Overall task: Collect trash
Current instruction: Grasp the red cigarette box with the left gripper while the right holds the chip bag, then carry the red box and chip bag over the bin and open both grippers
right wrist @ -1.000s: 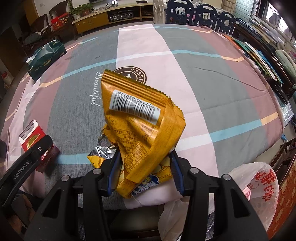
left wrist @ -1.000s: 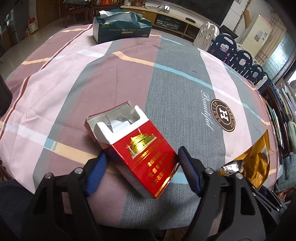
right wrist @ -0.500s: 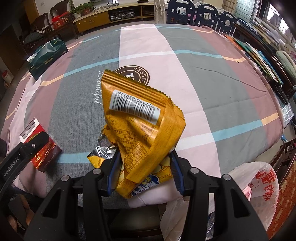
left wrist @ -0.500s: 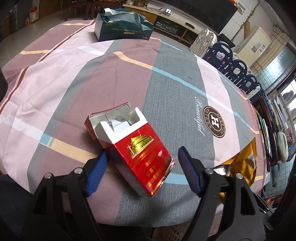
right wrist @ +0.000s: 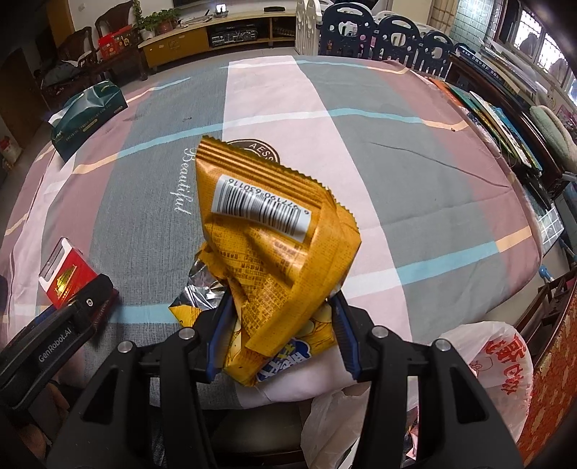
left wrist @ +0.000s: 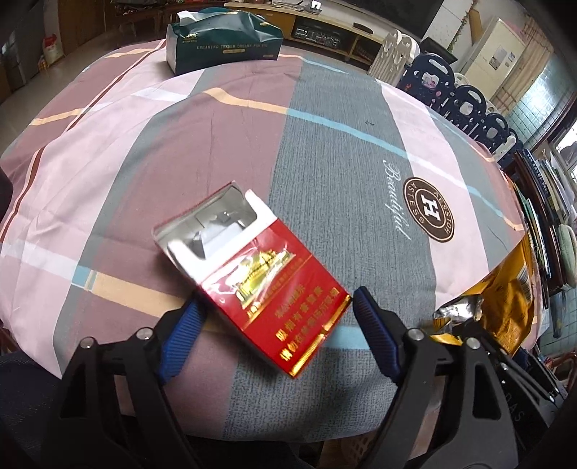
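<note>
An open, empty red cigarette pack [left wrist: 252,277] lies on the striped tablecloth [left wrist: 324,151], its lower end between the blue pads of my open left gripper [left wrist: 277,335]; the pads do not press on it. The pack also shows at the left of the right wrist view [right wrist: 66,279]. My right gripper [right wrist: 277,332] is shut on a crumpled yellow snack bag [right wrist: 274,252] and holds it over the table's near edge. The bag shows at the right edge of the left wrist view [left wrist: 505,303].
A white plastic bag with red print [right wrist: 483,371] hangs open below the table edge at the lower right. A green tissue box [left wrist: 221,43] stands at the table's far side. Chairs [right wrist: 389,32] and a low cabinet stand beyond the table.
The left gripper has shifted and turned a little around the cigarette pack, which now sits more to the left between the pads. The right gripper keeps hold of the snack bag.
</note>
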### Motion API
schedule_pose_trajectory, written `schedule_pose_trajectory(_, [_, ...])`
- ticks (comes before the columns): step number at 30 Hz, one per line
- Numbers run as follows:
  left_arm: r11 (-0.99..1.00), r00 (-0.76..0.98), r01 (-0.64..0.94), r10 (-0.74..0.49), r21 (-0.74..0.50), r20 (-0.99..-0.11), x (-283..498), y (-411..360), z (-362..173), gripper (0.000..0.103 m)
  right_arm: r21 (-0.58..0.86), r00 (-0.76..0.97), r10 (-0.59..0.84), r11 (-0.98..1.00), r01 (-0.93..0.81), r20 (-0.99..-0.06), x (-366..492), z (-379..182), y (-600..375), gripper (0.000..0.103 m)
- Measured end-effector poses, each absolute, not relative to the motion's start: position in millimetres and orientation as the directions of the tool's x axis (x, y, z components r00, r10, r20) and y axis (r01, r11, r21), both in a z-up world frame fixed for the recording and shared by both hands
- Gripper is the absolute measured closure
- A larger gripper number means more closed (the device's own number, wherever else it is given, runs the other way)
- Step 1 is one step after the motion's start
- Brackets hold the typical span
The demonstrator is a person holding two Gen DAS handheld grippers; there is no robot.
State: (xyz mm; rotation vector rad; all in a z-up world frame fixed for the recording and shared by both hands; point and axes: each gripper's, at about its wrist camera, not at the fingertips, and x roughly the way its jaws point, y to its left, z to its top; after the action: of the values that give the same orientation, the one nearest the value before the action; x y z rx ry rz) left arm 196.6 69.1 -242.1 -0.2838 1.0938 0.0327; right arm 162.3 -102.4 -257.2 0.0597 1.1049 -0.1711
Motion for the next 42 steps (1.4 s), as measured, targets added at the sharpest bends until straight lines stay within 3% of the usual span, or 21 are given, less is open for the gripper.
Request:
schedule_pose_trajectory(1, [0.961,0.468,-0.166,-0.121,-0.221,-0.876,196.1,70.3,-241.4,0.032,-0.035,0.435,-0.105,0.985,0.167,-0.894,162.4,-258.0,-102.2,0.053])
schedule_pose_trajectory(6, [0.968,0.49,-0.133,-0.122,-0.212,-0.863,194.6,64.5,-237.4,0.041,-0.037,0.43,-0.104,0.986,0.162,-0.897,162.4,-260.4,-100.8,0.053])
schedule_pose_trajectory(7, [0.969,0.503,-0.127,-0.121,-0.211,-0.856,193.4,63.8,-235.0,0.045,-0.036,0.431,-0.104,0.986,0.163,-0.897,162.5,-260.3,-101.0,0.053])
schedule_pose_trajectory(8, [0.969,0.514,-0.122,-0.123,-0.215,-0.849,192.1,63.5,-232.7,0.065,-0.035,0.431,-0.103,0.986,0.164,-0.896,162.5,-259.9,-101.2,0.053])
schedule_pose_trajectory(11, [0.97,0.529,-0.11,-0.126,-0.215,-0.839,190.8,62.3,-229.6,0.07,-0.036,0.439,-0.106,0.986,0.165,-0.892,161.7,-258.4,-101.2,0.053])
schedule_pose_trajectory(13, [0.972,0.516,-0.114,-0.121,-0.208,-0.848,192.2,61.7,-231.3,0.07,-0.039,0.439,-0.108,0.986,0.162,-0.892,161.6,-257.9,-100.9,0.053])
schedule_pose_trajectory(15, [0.967,0.509,-0.135,-0.122,-0.218,-0.852,192.7,65.3,-232.3,0.063,-0.035,0.439,-0.105,0.986,0.165,-0.892,161.0,-257.7,-101.6,0.052])
schedule_pose_trajectory(17, [0.956,0.522,-0.165,-0.126,-0.244,-0.843,191.2,73.6,-230.4,0.038,-0.03,0.437,-0.102,0.985,0.17,-0.894,161.1,-258.0,-102.9,0.051])
schedule_pose_trajectory(20, [0.93,0.557,-0.204,-0.147,-0.306,-0.817,186.8,88.9,-225.6,0.028,-0.018,0.436,-0.095,0.984,0.177,-0.895,161.8,-258.0,-104.4,0.05])
schedule_pose_trajectory(25, [0.925,0.57,-0.206,-0.152,-0.319,-0.808,196.8,91.7,-227.5,0.026,-0.021,0.444,-0.089,0.988,0.155,-0.891,160.0,-260.0,-100.3,0.049])
schedule_pose_trajectory(27, [0.927,0.591,-0.182,-0.162,-0.327,-0.79,199.7,89.7,-225.3,0.032,-0.027,0.453,-0.09,0.989,0.143,-0.887,159.5,-259.4,-98.5,0.049])
schedule_pose_trajectory(29, [0.925,0.59,-0.173,-0.178,-0.339,-0.787,202.5,91.4,-226.4,0.05,-0.021,0.467,-0.083,0.991,0.134,-0.88,158.2,-257.2,-98.5,0.047])
schedule_pose_trajectory(33, [0.92,0.57,-0.173,-0.198,-0.353,-0.797,205.9,92.9,-232.4,0.066,-0.014,0.49,-0.071,0.993,0.119,-0.869,157.5,-255.0,-96.5,0.042])
schedule_pose_trajectory(34, [0.92,0.577,-0.169,-0.199,-0.354,-0.792,205.3,92.8,-231.5,0.077,-0.016,0.492,-0.072,0.993,0.118,-0.867,158.2,-255.6,-95.9,0.042])
schedule_pose_trajectory(37, [0.924,0.616,-0.154,-0.187,-0.349,-0.765,199.9,91.9,-224.1,0.081,-0.024,0.491,-0.077,0.993,0.112,-0.868,162.2,-258.8,-93.5,0.042])
schedule_pose_trajectory(38, [0.927,0.631,-0.153,-0.176,-0.343,-0.755,197.3,91.7,-220.7,0.081,-0.041,0.493,-0.091,0.993,0.111,-0.865,163.1,-259.0,-92.5,0.049])
schedule_pose_trajectory(42, [0.93,0.686,-0.159,-0.137,-0.331,-0.714,186.3,93.8,-207.2,0.081,-0.053,0.535,-0.105,0.992,0.113,-0.838,160.3,-251.0,-94.7,0.053])
